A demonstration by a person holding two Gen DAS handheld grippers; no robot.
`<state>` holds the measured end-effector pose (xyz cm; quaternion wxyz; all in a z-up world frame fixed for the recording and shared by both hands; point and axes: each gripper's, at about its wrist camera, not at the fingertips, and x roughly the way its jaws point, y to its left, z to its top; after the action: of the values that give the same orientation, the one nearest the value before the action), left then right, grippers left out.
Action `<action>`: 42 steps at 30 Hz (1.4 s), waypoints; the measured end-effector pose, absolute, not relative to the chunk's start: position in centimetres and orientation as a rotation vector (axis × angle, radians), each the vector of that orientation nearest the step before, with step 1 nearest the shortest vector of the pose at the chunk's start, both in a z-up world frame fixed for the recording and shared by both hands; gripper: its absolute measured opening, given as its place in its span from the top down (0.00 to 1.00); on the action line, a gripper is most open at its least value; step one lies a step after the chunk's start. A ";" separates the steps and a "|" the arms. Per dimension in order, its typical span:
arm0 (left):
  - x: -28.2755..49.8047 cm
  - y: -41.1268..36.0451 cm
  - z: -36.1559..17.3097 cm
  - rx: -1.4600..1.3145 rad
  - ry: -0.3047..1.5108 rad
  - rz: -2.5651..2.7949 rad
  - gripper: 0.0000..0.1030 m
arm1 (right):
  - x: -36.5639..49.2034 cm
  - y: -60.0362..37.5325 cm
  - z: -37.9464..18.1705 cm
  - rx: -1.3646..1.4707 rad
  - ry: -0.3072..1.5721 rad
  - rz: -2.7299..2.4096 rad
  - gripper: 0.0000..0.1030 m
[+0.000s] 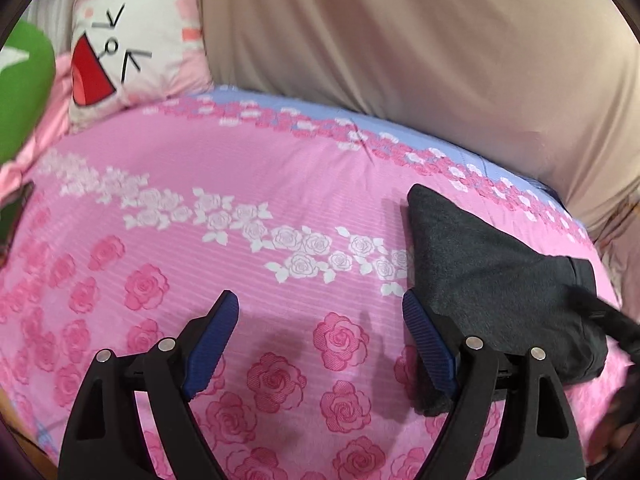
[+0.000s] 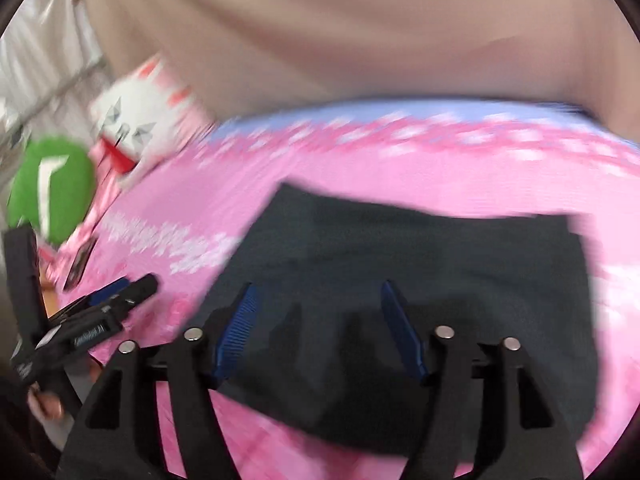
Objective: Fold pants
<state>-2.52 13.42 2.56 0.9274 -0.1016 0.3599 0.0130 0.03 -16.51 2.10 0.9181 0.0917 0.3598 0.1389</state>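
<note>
The dark grey pants (image 1: 492,276) lie folded into a compact rectangle on the pink rose-patterned bed cover (image 1: 240,200). In the left wrist view they sit at the right, beside my right finger. My left gripper (image 1: 320,312) is open and empty over the bare cover, left of the pants. In the right wrist view the pants (image 2: 420,280) fill the middle. My right gripper (image 2: 318,300) is open above them, holding nothing. The left gripper (image 2: 120,292) also shows at the left in the right wrist view, which is motion-blurred.
A white cartoon-face pillow (image 1: 132,52) and a green cushion (image 1: 24,88) lie at the far left of the bed. A beige curtain (image 1: 420,40) hangs behind the bed. A dark phone-like object (image 1: 16,216) lies at the left edge.
</note>
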 end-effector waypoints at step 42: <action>1.8 6.2 -0.1 -0.518 1.012 -0.384 0.13 | -1.6 -28.5 -3.2 0.551 0.872 0.242 0.12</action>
<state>1.76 6.23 -0.06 0.8255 -0.2436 0.4760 -0.1807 -1.64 -28.52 -3.21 0.8629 0.2629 0.4158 0.1153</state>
